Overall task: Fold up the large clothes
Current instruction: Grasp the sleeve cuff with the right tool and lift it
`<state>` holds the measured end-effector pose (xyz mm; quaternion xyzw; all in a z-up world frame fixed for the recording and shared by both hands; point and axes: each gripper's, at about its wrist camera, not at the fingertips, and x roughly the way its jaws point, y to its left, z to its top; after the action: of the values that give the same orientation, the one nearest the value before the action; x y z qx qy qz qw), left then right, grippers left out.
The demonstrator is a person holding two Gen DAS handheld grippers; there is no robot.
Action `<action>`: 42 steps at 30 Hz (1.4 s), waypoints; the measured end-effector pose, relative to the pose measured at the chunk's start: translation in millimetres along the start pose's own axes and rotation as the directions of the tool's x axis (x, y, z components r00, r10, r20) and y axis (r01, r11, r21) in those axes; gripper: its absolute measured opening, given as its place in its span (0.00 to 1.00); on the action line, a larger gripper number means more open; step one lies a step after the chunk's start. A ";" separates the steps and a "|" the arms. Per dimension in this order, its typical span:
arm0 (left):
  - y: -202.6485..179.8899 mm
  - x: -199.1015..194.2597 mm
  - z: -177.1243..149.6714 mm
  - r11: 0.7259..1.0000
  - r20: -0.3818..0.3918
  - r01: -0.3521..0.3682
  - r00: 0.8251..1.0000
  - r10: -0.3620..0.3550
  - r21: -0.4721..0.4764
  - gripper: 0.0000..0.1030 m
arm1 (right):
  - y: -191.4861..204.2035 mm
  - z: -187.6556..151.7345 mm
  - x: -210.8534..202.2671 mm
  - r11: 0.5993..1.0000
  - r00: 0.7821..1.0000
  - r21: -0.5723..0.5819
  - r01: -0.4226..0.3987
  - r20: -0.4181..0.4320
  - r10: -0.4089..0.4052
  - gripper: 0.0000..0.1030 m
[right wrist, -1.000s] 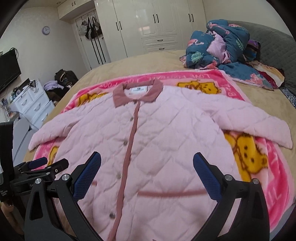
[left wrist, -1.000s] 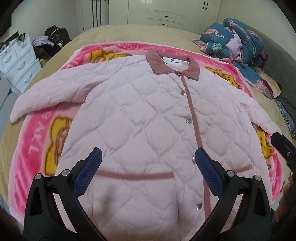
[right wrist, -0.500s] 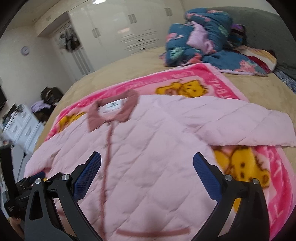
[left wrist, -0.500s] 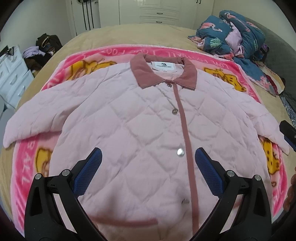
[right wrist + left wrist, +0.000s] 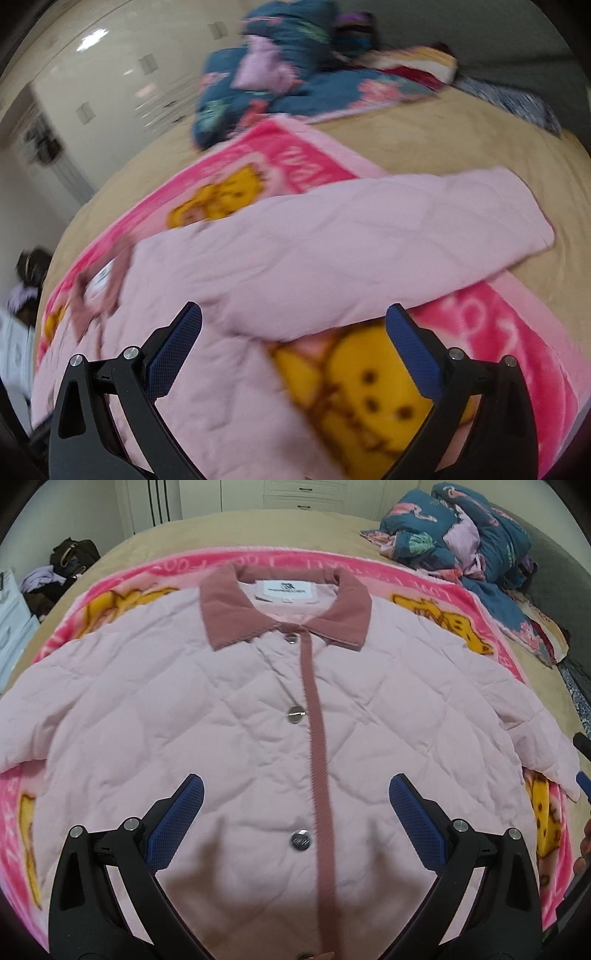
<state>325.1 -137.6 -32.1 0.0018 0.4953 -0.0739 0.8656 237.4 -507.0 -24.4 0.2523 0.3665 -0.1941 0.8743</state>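
The jacket [image 5: 240,716] is spread flat, buttoned, on the blanket [image 5: 436,602] (pink, with yellow figures), while the left gripper [image 5: 295,805] is held spread wide above its front and the right gripper [image 5: 293,332], likewise released, near its right sleeve [image 5: 388,236].

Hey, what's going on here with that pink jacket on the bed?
A person holding a gripper in each hand is about to fold a pink quilted jacket, which lies flat and snapped shut on a pink cartoon blanket on the bed. The left gripper hovers open above the jacket's front. The right gripper is open too, pointed at the outstretched sleeve. Nothing is gripped or folded yet.
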 end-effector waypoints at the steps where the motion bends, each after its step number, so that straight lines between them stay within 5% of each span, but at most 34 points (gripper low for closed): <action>1: -4.2 4.6 1.4 1.000 -0.003 -0.001 1.000 0.001 0.006 0.91 | -14.0 3.7 5.5 0.999 1.000 0.035 0.024 -0.006 -0.024 0.96; 10: -42.2 27.8 18.1 0.998 -0.002 -0.012 1.000 0.012 0.065 0.91 | -92.6 25.8 29.9 0.963 0.991 0.236 0.130 -0.009 -0.132 0.96; 19: -58.5 43.9 41.4 0.997 -0.003 0.002 1.000 -0.002 0.075 0.91 | -166.2 32.5 46.9 0.860 0.969 0.450 0.240 -0.056 -0.241 0.96; 24: -53.9 48.3 51.5 0.998 -0.006 -0.014 1.000 0.015 0.063 0.91 | -198.0 33.5 63.3 0.806 0.972 0.545 0.231 -0.085 -0.221 0.96; 29: -41.8 52.2 60.4 0.998 -0.010 -0.034 0.999 0.034 0.045 0.91 | -229.0 33.7 73.4 0.741 0.987 0.658 0.135 -0.027 -0.156 0.95; 34: -23.7 45.7 69.8 0.999 0.008 -0.045 0.999 0.045 0.014 0.91 | -247.7 33.9 72.6 0.705 0.991 0.709 0.008 0.087 -0.100 0.38; 36: -16.0 40.7 74.1 0.999 0.019 -0.040 0.999 0.040 -0.001 0.91 | -243.3 38.9 67.8 0.721 0.987 0.691 -0.052 0.144 -0.067 0.26; 42: 10.7 18.2 85.7 0.999 0.054 -0.007 0.999 0.009 -0.038 0.91 | -180.3 73.9 17.2 0.856 0.940 0.472 -0.212 0.338 0.046 0.16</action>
<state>409.1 -135.9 -4.9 -0.0146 0.4731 -0.0613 0.8787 194.3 -696.6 -46.4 0.4609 0.1410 -0.2605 0.8366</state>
